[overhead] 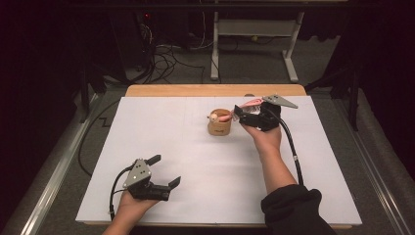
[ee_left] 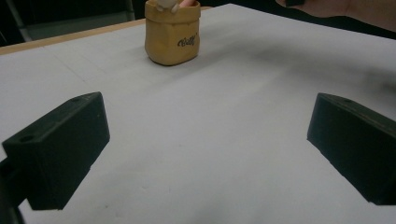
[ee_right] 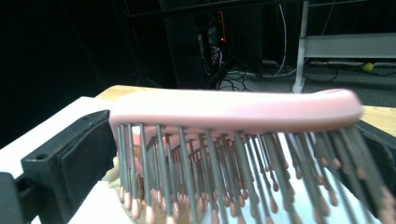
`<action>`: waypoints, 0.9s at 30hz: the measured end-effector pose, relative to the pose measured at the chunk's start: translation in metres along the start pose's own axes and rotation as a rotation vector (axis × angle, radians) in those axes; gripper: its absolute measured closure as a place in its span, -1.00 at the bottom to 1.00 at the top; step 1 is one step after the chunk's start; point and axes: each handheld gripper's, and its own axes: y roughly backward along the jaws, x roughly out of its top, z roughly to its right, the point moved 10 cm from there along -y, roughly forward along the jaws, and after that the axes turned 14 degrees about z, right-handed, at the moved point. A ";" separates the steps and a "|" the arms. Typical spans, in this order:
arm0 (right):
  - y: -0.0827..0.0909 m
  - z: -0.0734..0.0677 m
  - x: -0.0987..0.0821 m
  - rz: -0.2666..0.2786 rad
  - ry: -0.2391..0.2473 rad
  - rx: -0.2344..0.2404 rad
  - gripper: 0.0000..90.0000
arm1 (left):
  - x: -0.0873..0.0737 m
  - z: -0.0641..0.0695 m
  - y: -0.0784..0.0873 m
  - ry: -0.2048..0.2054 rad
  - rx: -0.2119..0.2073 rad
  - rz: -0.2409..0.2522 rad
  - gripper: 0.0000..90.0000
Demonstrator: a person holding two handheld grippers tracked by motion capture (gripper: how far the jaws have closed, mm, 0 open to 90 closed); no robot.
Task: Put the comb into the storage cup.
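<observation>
Where bristles point down, pink hairbrush (ee_right: 233,109), pale-tipped grey pins

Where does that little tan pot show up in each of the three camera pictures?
High view: the tan pot stands on the white sheet, right of centre, just left of the right gripper.
Left gripper view: top, left of centre, far beyond the two black jaws.
Right gripper view: I cannot make it out behind the pink hairbrush.
Shared landmark: the white sheet.
</observation>
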 end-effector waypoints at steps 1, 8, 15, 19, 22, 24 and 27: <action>0.001 0.000 0.000 0.000 0.001 0.000 -0.99 | 0.000 0.000 0.000 -0.001 0.000 0.001 -1.00; 0.006 0.002 0.002 0.001 0.007 -0.004 -0.99 | 0.000 0.000 -0.001 -0.010 -0.002 -0.002 -1.00; 0.010 0.002 0.003 0.002 0.020 -0.001 -0.99 | 0.000 0.000 -0.001 -0.007 0.002 -0.002 -1.00; 0.014 0.001 0.005 -0.001 0.030 0.002 -0.99 | 0.000 -0.001 -0.001 -0.007 0.003 -0.001 -1.00; 0.019 0.002 0.007 -0.003 0.036 0.000 -0.99 | 0.001 -0.001 -0.001 -0.004 0.004 -0.001 -1.00; 0.023 0.003 0.008 -0.005 0.042 -0.002 -0.99 | 0.001 -0.001 -0.001 -0.004 0.003 -0.001 -1.00; 0.029 0.003 0.010 -0.008 0.058 0.000 -0.99 | 0.000 -0.001 -0.001 -0.001 0.004 -0.004 -1.00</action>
